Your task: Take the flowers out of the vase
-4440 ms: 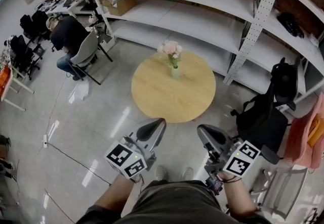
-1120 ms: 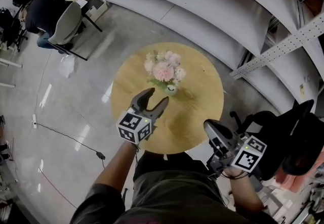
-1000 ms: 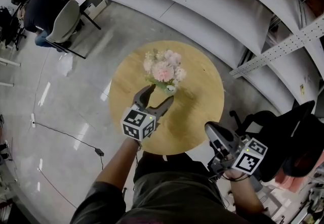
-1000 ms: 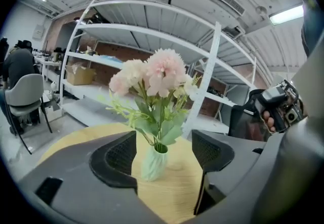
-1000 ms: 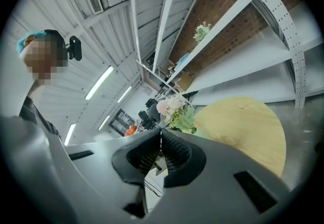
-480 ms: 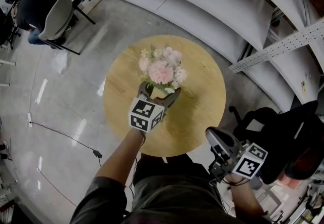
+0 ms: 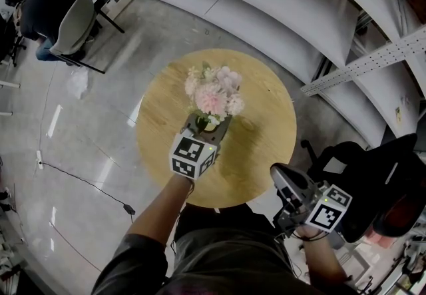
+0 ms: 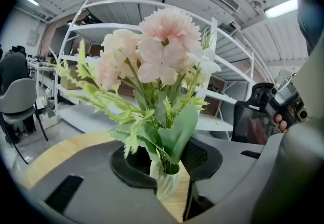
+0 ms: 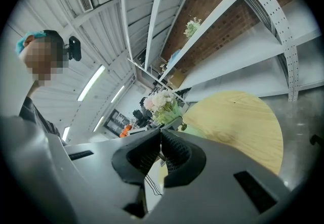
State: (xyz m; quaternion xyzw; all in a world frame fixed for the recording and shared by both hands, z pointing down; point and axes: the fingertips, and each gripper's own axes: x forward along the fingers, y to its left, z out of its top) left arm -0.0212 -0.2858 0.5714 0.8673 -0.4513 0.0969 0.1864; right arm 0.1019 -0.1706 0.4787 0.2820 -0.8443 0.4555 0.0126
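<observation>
A bunch of pink and white flowers (image 7: pixel 213 92) with green leaves stands in a small pale green vase (image 7: pixel 210 125) near the middle of the round wooden table (image 7: pixel 266 134). My left gripper (image 7: pixel 209 126) reaches over the table's near side and its jaws are closing round the vase (image 8: pixel 166 185). The vase sits upright between the pads, which meet its upper part under the leaves (image 8: pixel 174 134). My right gripper (image 7: pixel 283 178) hangs off the table's near right edge, shut with nothing in it. From there the flowers (image 9: pixel 159 101) show beyond its tips (image 9: pixel 161 139).
Long white shelves (image 7: pixel 266 14) curve behind the table. A person sits on a grey chair (image 7: pixel 70 27) at the far left. A black office chair (image 7: pixel 363 167) stands at the right, close to my right gripper. A cable (image 7: pixel 80 184) trails over the glossy floor at the left.
My left gripper has gone forward over the table to the vase, spread wide, then narrowed its jaws round it. The right gripper has stayed beside the table's edge.
</observation>
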